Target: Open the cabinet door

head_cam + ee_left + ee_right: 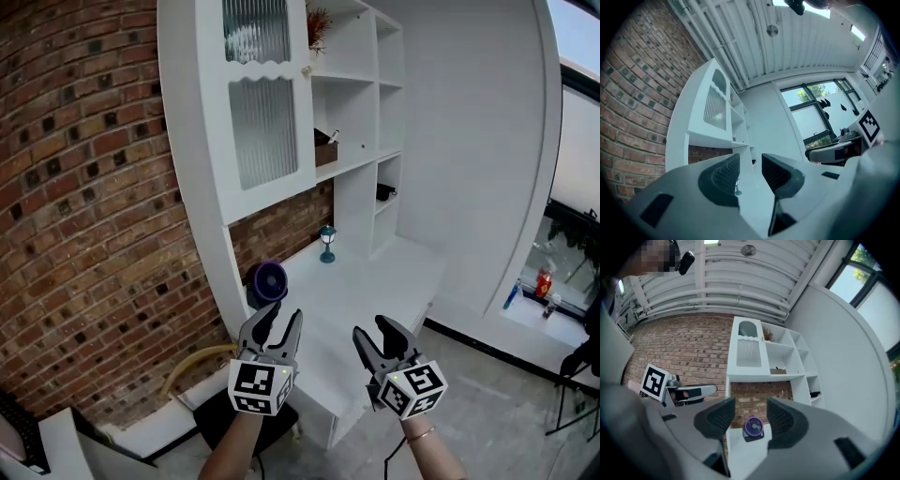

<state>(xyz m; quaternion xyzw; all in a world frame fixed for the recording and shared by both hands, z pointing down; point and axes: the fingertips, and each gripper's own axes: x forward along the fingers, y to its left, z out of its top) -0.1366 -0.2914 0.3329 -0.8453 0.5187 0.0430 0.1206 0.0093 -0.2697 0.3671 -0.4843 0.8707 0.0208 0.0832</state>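
The white cabinet door (262,122) with ribbed glass panes is shut at the upper left of a white shelf unit; a small knob (307,70) sits on its right edge. The door also shows in the left gripper view (715,108) and the right gripper view (749,352). My left gripper (283,314) is open and empty, well below the door, in front of the counter. My right gripper (373,328) is beside it, also open and empty. Both point toward the shelf unit (750,164) (751,406), far from the door.
A purple fan (267,281) and a small teal lamp (326,242) stand on the white counter (394,281). A brown box (325,150) sits on an open shelf. A brick wall (84,187) is to the left; a black stool (220,422) and a yellow hose (192,366) are below.
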